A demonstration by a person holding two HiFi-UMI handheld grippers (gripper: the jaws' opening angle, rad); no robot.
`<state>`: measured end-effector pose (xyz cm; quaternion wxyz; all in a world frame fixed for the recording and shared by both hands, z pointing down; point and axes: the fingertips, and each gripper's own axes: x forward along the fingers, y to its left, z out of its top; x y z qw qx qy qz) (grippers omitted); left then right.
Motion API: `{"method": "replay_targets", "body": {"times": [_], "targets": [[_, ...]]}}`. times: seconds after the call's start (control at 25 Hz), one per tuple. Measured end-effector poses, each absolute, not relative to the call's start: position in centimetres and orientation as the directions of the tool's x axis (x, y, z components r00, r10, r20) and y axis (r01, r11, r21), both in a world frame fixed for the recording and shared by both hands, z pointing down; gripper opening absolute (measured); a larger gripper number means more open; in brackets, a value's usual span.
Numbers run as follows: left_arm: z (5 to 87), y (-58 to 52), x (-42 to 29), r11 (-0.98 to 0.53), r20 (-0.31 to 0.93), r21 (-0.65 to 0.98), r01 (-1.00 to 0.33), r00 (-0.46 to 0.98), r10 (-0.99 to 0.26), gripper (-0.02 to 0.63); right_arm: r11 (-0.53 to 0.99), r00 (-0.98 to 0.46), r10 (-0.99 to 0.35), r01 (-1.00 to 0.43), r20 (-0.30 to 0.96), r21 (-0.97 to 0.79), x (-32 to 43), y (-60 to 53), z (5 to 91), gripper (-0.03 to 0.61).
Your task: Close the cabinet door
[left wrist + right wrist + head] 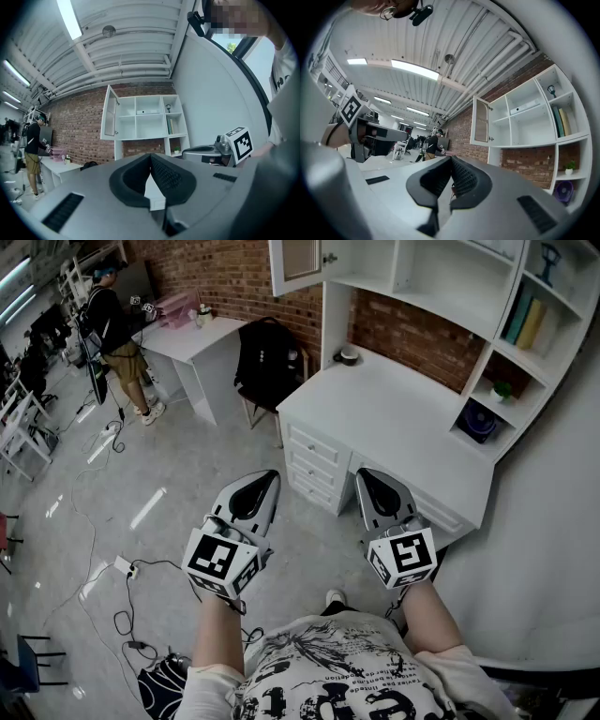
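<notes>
Two grippers, left gripper (271, 476) and right gripper (365, 476), are clenched with nothing between them; the cabinet door (295, 261) stands open at twelve o'clock, above the desk (403, 409).

I can read no word, number or brand anywhere. The white marker cube (223, 562) on my left gripper (270, 474) and its twin (405, 559) on my right gripper (364, 474) carry black square patterns, not writing. My white T-shirt (328, 671), just below the cubes in the head view, bears heavy black lettering. It is creased and cut off at the lower edge, so I cannot spell it out. The spines of the upright books (523, 322), well above and right of the cubes, are too small to read.
</notes>
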<state>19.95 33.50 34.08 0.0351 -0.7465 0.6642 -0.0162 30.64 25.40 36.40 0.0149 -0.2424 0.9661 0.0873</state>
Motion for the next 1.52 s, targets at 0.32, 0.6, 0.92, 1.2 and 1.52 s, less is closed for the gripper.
{"method": "replay_targets", "body": {"times": [0.32,0.6,0.92,1.2,1.52], "targets": [[34.6,33.6,18.8,-0.133,-0.021,-0.061,-0.989,0.135,-0.991,0.014,0.862,-0.877,-0.475,-0.48,-0.073,0.164,29.3,25.7,36.5,0.012],[35.0,33.5,16.4,-0.159,-0.067,-0.01,-0.987,0.159,-0.985,0.141,0.849,-0.861,-0.504,-0.508,-0.066,0.144,27.1,25.5,37.4,0.014],[34.0,32.2,11.4,-0.116,-0.097,-0.018,-0.993,0.117,-0.988,0.342,0.866,-0.878,-0.475,-0.479,-0.066,0.142,22.6,23.6,37.2,0.015],[34.5,27.5,5.9,-0.076,-0.077,-0.027,-0.997,0.078,-0.994,0.341,0.892,-0.904,-0.422,-0.427,-0.064,0.146,16.0,18.5,37.6,0.015],[34.8,16.1,-2.2,-0.046,-0.061,-0.041,-0.998,0.048,-0.997,0.341,0.907,-0.917,-0.392,-0.398,-0.068,0.136,7.0,6.5,37.9,0.015]]}}
